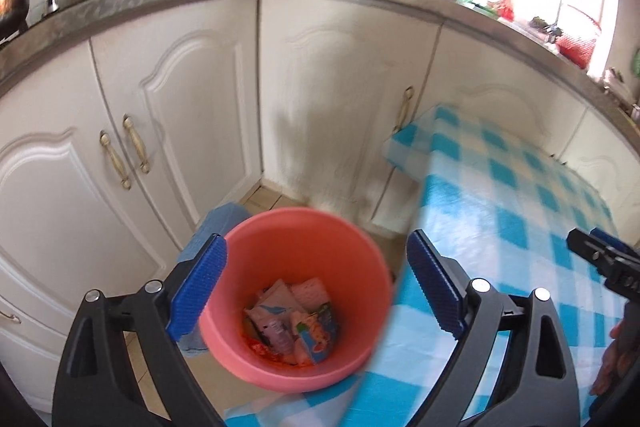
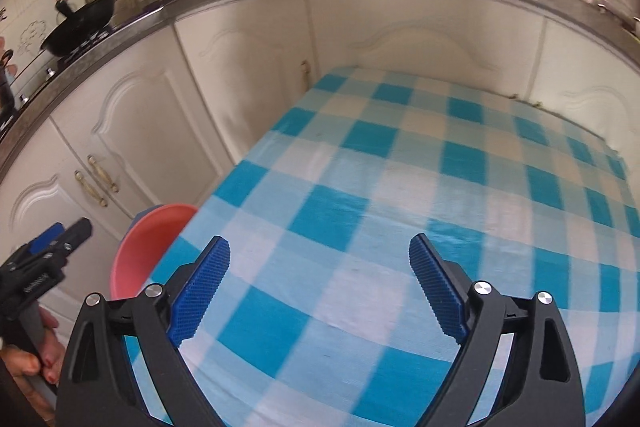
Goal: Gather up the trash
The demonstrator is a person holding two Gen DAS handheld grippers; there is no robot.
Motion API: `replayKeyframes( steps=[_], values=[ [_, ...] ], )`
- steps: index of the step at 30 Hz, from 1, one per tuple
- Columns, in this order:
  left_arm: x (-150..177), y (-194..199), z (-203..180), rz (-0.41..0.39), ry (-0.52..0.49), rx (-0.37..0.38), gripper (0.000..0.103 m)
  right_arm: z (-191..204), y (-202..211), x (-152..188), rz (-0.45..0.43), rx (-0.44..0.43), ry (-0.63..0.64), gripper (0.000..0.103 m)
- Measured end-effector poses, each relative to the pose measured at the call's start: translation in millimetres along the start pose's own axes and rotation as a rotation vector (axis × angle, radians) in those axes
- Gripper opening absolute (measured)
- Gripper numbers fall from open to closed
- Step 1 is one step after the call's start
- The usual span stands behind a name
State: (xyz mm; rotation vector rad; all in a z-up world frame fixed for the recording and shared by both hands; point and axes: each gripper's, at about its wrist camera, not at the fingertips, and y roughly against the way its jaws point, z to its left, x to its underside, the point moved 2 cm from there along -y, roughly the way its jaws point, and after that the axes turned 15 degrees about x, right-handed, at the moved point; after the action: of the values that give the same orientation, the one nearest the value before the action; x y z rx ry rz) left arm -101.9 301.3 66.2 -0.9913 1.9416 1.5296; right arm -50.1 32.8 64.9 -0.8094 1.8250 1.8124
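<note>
White kitchen cabinets [image 1: 168,131] behind, pink bin [image 1: 296,291] of wrappers [image 1: 296,323] on floor directly ahead of left gripper [image 1: 316,287], checked tablecloth [image 2: 400,187] under right gripper [image 2: 320,283], both spread wide, gripping nothing.

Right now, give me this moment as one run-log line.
left gripper: open, empty, above pink bin | right gripper: open, empty, above checked tablecloth | wrappers: in bin

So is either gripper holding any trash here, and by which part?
Nothing is held. The left gripper stands open above the pink bin, with wrappers lying at its bottom. The right gripper is open over the checked tablecloth.
</note>
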Motion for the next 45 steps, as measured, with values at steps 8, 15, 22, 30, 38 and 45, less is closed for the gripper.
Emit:
replayKeyframes(
  steps=[8, 15, 22, 30, 38, 45],
  values=[
    [-19.5, 30.5, -66.2, -0.077, -0.086, 0.106, 0.096, -72.3, 54.5, -1.9, -0.151, 0.144, -0.147, 0.095],
    [-30.4, 65.6, -130.7, -0.155, -0.182, 0.199, 0.099, -127.8, 123.3, -2.0, -0.336, 0.280, -0.260, 0.097],
    [-32.1, 93.8, -184.7, -0.199, -0.250, 0.299, 0.099, -163.8, 190.7, 10.5, -0.488, 0.410, -0.324, 0.098],
    [-28.9, 120.1, -228.8, -0.241, -0.308, 0.347, 0.099, -178.0, 252.7, 29.5, -0.618, 0.514, -0.346, 0.098],
    [-23.2, 141.8, -254.3, -0.289, -0.355, 0.347, 0.099, -184.5, 278.4, 41.8, -0.670, 0.549, -0.362, 0.098],
    [-20.0, 150.8, -262.2, -0.316, -0.374, 0.343, 0.099, -184.0, 286.8, 46.9, -0.687, 0.559, -0.371, 0.098]
  ],
)
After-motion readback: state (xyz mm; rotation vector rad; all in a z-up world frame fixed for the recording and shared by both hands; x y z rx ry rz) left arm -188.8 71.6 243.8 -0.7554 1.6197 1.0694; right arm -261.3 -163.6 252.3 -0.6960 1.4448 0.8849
